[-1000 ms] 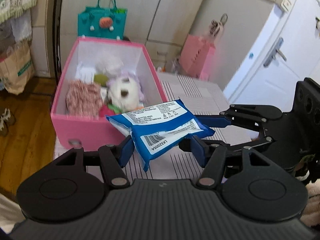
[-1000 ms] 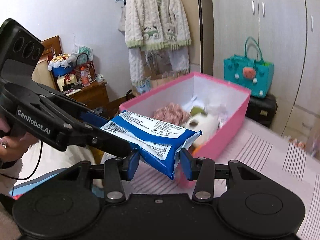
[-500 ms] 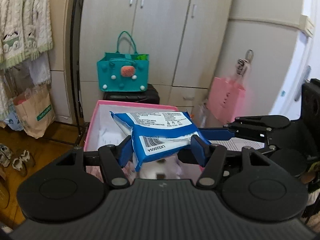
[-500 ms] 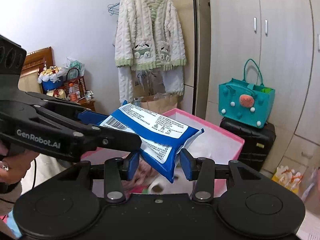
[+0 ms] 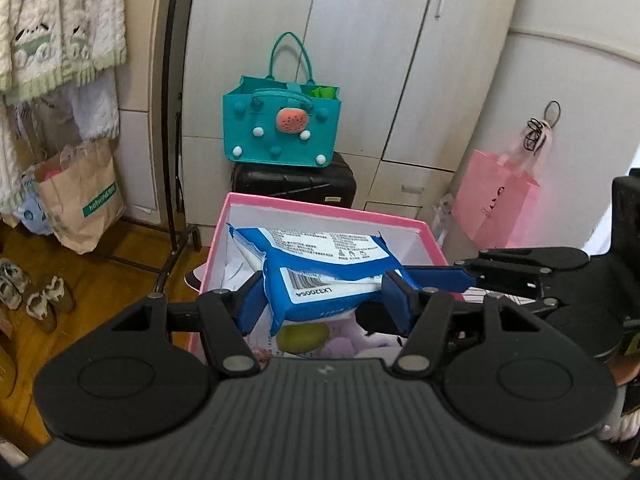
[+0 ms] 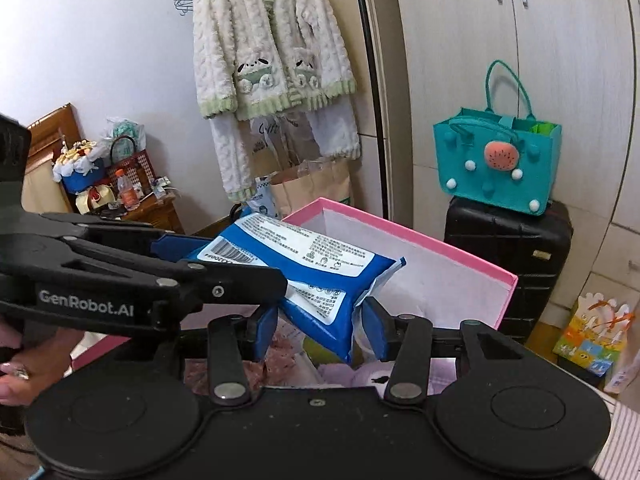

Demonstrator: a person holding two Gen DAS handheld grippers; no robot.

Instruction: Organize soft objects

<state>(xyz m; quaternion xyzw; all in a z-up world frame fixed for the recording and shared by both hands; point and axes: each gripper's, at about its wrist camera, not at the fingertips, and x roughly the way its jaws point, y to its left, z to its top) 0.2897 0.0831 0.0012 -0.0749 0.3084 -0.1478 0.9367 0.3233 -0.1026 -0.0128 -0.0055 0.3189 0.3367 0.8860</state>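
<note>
A blue and white wipes pack (image 5: 320,256) hangs over the open pink box (image 5: 320,210), gripped from two sides. My left gripper (image 5: 322,304) is shut on its near end, blue pads pressing both sides. My right gripper (image 6: 320,330) clasps the pack's (image 6: 312,268) lower corner. Its jaws are opening, and the pads still touch the wrapper. In the right wrist view the box's rim (image 6: 420,240) lies just beyond the pack. Plush toys (image 5: 304,338) lie inside the box, below the pack.
A teal felt bag (image 5: 282,128) sits on a black suitcase (image 5: 294,186) behind the box. A pink paper bag (image 5: 494,208) leans at the right. A brown paper bag (image 5: 78,196), shoes (image 5: 40,300) and a clothes rack pole (image 5: 170,120) stand left. A hand (image 6: 16,372) holds the left gripper.
Both grippers carried the pack forward from in front of the pink box to above its opening. The right jaws stand slightly wider than before.
</note>
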